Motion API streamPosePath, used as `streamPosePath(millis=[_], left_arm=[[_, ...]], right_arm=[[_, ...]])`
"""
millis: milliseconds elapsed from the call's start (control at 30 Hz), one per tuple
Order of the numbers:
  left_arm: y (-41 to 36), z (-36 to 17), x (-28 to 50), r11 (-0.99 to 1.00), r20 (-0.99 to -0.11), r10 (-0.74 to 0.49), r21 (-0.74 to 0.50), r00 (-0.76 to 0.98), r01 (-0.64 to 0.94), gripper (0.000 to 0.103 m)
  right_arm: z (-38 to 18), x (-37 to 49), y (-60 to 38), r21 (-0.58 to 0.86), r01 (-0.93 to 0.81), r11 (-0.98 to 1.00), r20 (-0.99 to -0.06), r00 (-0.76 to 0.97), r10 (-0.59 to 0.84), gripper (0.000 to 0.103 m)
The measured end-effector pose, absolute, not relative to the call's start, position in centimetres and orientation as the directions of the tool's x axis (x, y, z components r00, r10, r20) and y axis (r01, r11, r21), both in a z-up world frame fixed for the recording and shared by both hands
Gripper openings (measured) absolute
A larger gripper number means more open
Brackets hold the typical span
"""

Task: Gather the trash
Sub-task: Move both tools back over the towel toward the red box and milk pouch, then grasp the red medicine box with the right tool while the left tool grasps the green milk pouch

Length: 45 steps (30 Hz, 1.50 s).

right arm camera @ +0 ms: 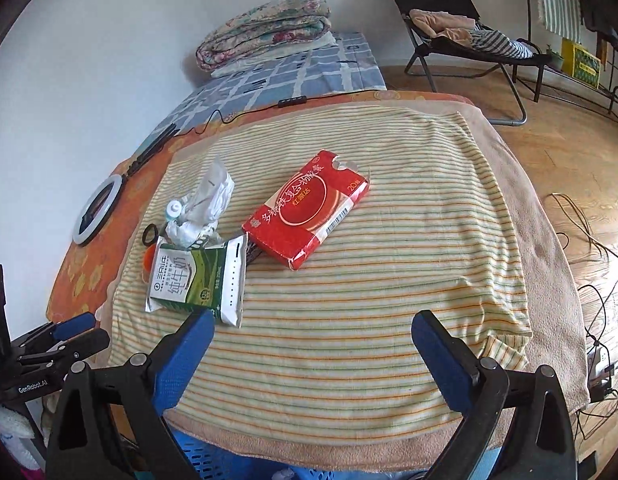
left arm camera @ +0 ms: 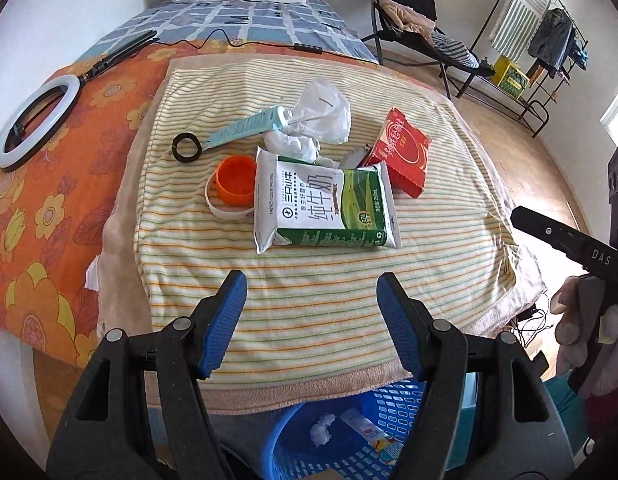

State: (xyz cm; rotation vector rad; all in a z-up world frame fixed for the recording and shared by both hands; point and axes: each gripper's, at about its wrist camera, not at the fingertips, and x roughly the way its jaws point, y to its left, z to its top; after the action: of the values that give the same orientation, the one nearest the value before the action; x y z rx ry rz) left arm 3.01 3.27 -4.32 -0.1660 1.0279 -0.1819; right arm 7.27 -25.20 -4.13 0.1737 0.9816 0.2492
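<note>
Trash lies on a striped towel (left arm camera: 309,300) (right arm camera: 389,280): a flattened green-and-white milk carton (left arm camera: 325,204) (right arm camera: 197,276), a red box (left arm camera: 403,152) (right arm camera: 307,208), crumpled white plastic (left arm camera: 321,114) (right arm camera: 209,196), a light-blue tube (left arm camera: 245,126), an orange cap (left arm camera: 235,180), a white ring (left arm camera: 221,210) and a black ring (left arm camera: 186,147) (right arm camera: 149,234). My left gripper (left arm camera: 311,292) is open, just short of the carton. My right gripper (right arm camera: 313,334) is open over bare towel, right of the carton. A blue basket (left arm camera: 349,432) sits below the towel's near edge, holding a white wad and a wrapper.
The towel lies on a bed with an orange floral sheet (left arm camera: 41,208). A ring light (left arm camera: 35,120) (right arm camera: 97,208) rests at left, its cable running across the bed. A folded quilt (right arm camera: 265,30), a folding chair (right arm camera: 461,36) and floor cables (right arm camera: 589,248) are around.
</note>
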Motion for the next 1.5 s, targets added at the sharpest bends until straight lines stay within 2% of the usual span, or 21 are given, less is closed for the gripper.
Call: streamPosePath(millis=[233, 733, 1000, 1333, 1500], left_arm=[[2.5, -4.0, 8.8, 0.961, -0.808, -0.276, -0.244, 0.52, 0.13, 0.069], [1.4, -8.4, 17.3, 0.933, -0.826, -0.358, -0.326, 0.435, 0.15, 0.069], [1.4, -9.2, 17.2, 0.928, -0.837, -0.373, -0.328, 0.401, 0.179, 0.069], [-0.9, -9.9, 13.9, 0.907, -0.869, -0.389, -0.304, 0.306, 0.291, 0.069], [-3.1, -10.0, 11.8, 0.906, -0.894, -0.33, -0.21, 0.302, 0.367, 0.07]], right_arm=[[-5.3, 13.3, -24.7, 0.291, -0.039, 0.956, -0.805, 0.531, 0.267, 0.1], [-11.0, 23.2, -22.7, 0.313, 0.154, 0.937, -0.87, 0.442, 0.218, 0.1], [-12.4, 25.2, -20.8, 0.213, 0.122, 0.969, -0.899, 0.413, 0.146, 0.1], [-12.2, 25.4, -19.9, 0.191, 0.098, 0.977, -0.903, 0.408, 0.135, 0.102], [-13.1, 25.7, -19.1, 0.127, 0.07, 0.989, -0.923, 0.374, 0.092, 0.103]])
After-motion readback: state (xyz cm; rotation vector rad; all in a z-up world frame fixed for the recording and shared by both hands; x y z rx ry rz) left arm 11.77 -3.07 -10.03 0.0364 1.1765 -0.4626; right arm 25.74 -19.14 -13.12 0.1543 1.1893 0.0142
